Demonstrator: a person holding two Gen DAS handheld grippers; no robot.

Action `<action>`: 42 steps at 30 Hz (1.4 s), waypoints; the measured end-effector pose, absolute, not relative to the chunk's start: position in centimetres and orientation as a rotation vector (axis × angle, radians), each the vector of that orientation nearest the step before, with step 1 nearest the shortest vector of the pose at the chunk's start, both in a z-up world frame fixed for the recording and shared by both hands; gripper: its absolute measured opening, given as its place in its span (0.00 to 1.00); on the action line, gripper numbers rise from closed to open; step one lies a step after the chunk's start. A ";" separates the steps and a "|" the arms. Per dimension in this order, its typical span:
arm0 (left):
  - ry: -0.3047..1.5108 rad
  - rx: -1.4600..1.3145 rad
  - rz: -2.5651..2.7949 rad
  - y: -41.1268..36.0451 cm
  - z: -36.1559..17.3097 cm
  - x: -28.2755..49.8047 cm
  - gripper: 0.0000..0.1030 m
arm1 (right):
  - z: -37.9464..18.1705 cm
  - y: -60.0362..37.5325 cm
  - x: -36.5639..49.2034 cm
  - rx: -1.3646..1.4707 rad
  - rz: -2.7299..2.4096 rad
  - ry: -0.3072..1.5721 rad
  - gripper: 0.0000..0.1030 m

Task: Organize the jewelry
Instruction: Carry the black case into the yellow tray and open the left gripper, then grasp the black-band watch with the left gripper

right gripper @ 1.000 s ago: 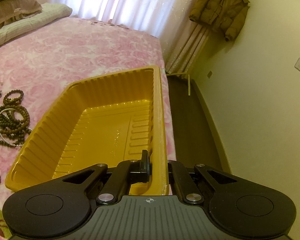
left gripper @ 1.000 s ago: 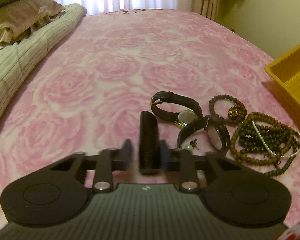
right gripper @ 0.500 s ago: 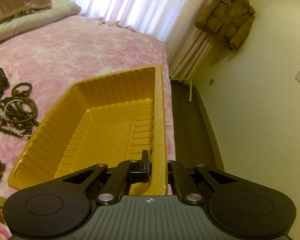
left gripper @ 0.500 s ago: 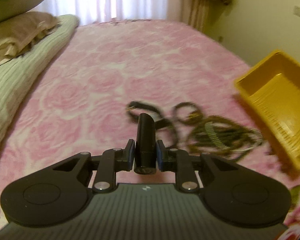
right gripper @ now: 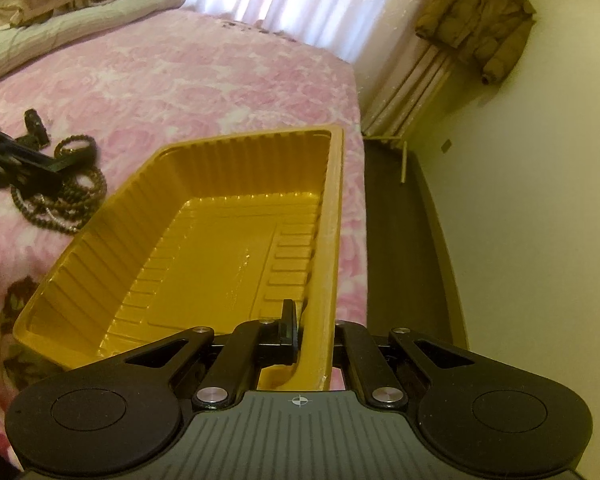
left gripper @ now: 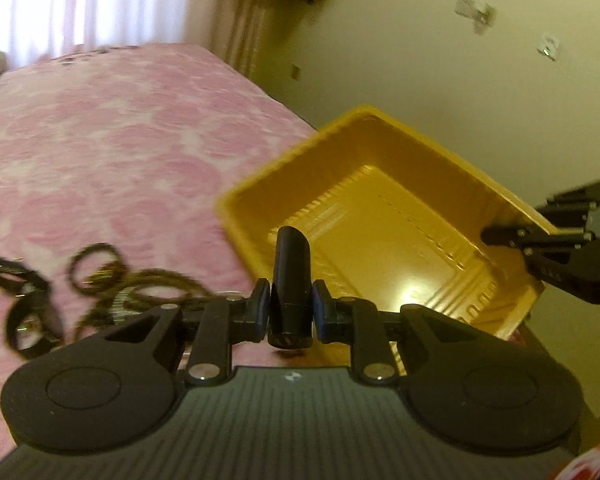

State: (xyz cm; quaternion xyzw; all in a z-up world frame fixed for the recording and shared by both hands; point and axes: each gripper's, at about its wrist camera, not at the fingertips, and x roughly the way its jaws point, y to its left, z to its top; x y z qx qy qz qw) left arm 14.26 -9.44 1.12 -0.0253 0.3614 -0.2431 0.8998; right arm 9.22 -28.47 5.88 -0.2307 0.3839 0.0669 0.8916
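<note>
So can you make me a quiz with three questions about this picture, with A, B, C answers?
1. Where do the bead bracelets lie?
A. on the pink bedspread
B. in the tray
C. on the floor

2. What colour is the tray?
A. blue
B. golden yellow
C. white

3. What are the left tongs doing?
A. gaping with nothing between them
B. squeezing a bracelet
C. gripping a black tube

Answers:
1 A: the bead bracelets sit on the pink bedspread, beside the tray.
2 B: the tray has ribbed golden-yellow walls.
3 C: the left tongs pinch the black tube between both pads.
</note>
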 end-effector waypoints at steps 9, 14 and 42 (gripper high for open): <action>0.802 -0.032 -0.554 -13.4 -0.9 14.9 0.19 | 5.6 -28.4 9.2 -0.482 0.137 0.801 0.03; 0.791 -0.049 -0.532 -12.7 -0.8 14.1 0.27 | 5.5 -28.3 9.3 -0.485 0.138 0.813 0.03; 0.701 -0.156 0.036 6.4 -4.9 14.2 0.60 | 5.2 -28.0 9.1 -0.481 0.120 0.826 0.04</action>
